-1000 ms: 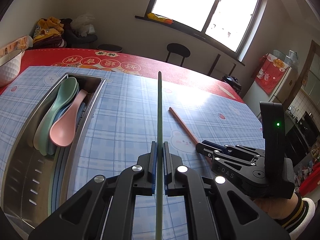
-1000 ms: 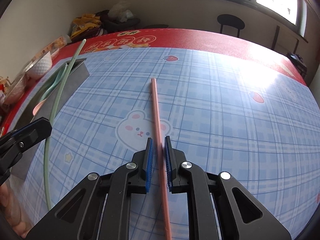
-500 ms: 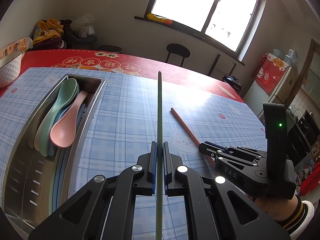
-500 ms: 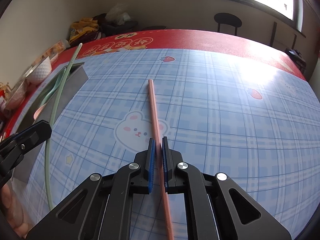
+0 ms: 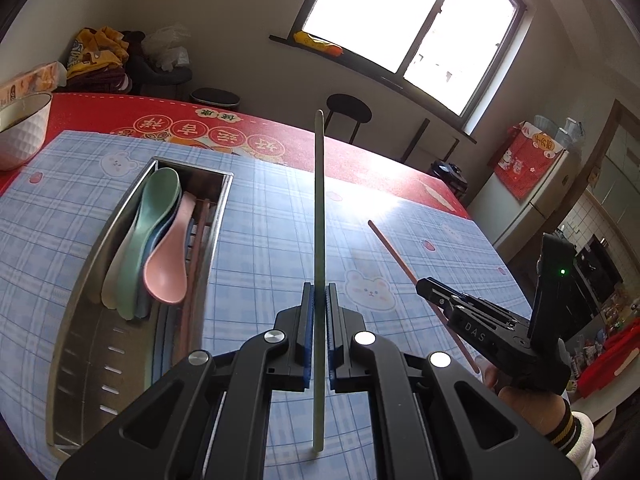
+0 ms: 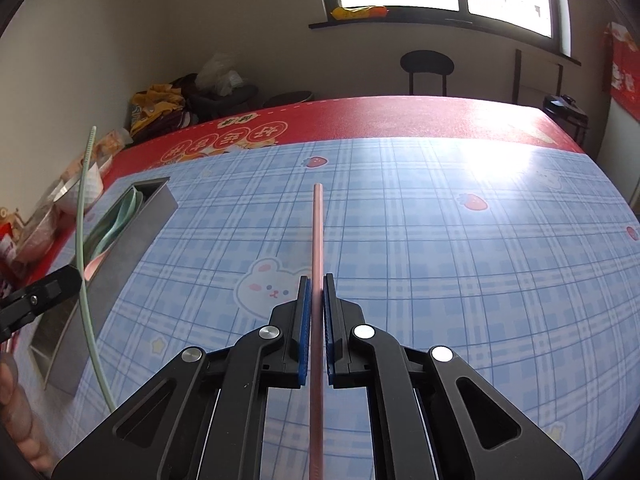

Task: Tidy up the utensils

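My left gripper (image 5: 319,292) is shut on a green chopstick (image 5: 319,200) that runs straight ahead above the blue plaid mat. My right gripper (image 6: 316,284) is shut on a pink chopstick (image 6: 317,232), lifted off the mat; in the left wrist view that pink chopstick (image 5: 394,252) slants up to the left from the right gripper (image 5: 424,286). A steel utensil tray (image 5: 80,300) lies left of the left gripper and holds a green spoon (image 5: 154,216), a pink spoon (image 5: 168,264) and some chopsticks. In the right wrist view the green chopstick (image 6: 82,216) rises beside the tray (image 6: 132,232).
A white dimpled bowl (image 5: 22,136) stands at the mat's far left corner on the red tablecloth (image 5: 180,120). Bags and clothes (image 5: 100,56) pile up behind the table. A black stool (image 5: 348,110) stands past the far edge. A hand with a striped cuff (image 5: 560,424) holds the right gripper.
The right gripper's jaws closed onto the pink chopstick and lifted it off the mat, straightening it in view. The left gripper rose with the green chopstick, so the tray looks farther off.
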`<state>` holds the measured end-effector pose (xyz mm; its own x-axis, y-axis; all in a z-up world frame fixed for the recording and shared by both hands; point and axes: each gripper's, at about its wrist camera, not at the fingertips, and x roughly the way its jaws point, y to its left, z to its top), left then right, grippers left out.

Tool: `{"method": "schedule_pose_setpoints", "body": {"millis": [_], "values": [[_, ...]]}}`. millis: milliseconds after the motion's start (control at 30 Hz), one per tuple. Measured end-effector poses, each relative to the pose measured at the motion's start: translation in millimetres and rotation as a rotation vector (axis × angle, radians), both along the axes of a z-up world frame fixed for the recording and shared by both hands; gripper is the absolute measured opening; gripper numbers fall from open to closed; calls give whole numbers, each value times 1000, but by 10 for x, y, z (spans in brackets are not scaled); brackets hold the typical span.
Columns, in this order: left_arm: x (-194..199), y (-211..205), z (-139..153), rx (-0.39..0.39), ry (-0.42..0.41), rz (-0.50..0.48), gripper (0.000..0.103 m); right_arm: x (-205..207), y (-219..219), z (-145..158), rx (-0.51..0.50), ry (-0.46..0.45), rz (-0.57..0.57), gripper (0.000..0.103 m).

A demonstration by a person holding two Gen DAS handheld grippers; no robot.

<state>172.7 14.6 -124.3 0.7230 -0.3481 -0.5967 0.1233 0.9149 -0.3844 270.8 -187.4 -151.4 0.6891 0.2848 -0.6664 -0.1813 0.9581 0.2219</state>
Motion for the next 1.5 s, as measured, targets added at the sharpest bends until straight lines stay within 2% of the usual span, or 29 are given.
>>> {"method": "schedule_pose_setpoints", "body": {"millis": [200,300,400,533,567,600,933,1100,1233,1300,1367,1500], "values": [[34,505,83,-31,42,77,5,8,240,239,205,-71,1,6],[13,647,137,-20,38,104,5,25,402,287,288,-103,24,6],[-2,689,154,-5,34,101,6,46,559,240,291,-110,64,6],[75,673,79,6,64,97,5,72,585,74,289,-52,77,6],[101,656,60,12,73,96,0,75,577,38,296,-39,75,6],[134,642,44,21,79,94,0,87,560,23,301,-32,73,6],[379,589,-4,103,129,99,0,32,381,71,333,-49,44,6],[358,257,46,112,128,6,0,7,85,186,383,-77,-10,6],[400,-172,28,123,141,-80,5,-3,-246,307,395,-108,-52,6],[469,-386,1,118,150,-112,8,14,-423,334,355,-114,-62,6],[572,-588,-39,103,159,-126,17,41,-601,335,307,-122,-66,6],[872,-950,-196,13,247,-126,28,126,-946,208,246,-101,-104,6]]}}
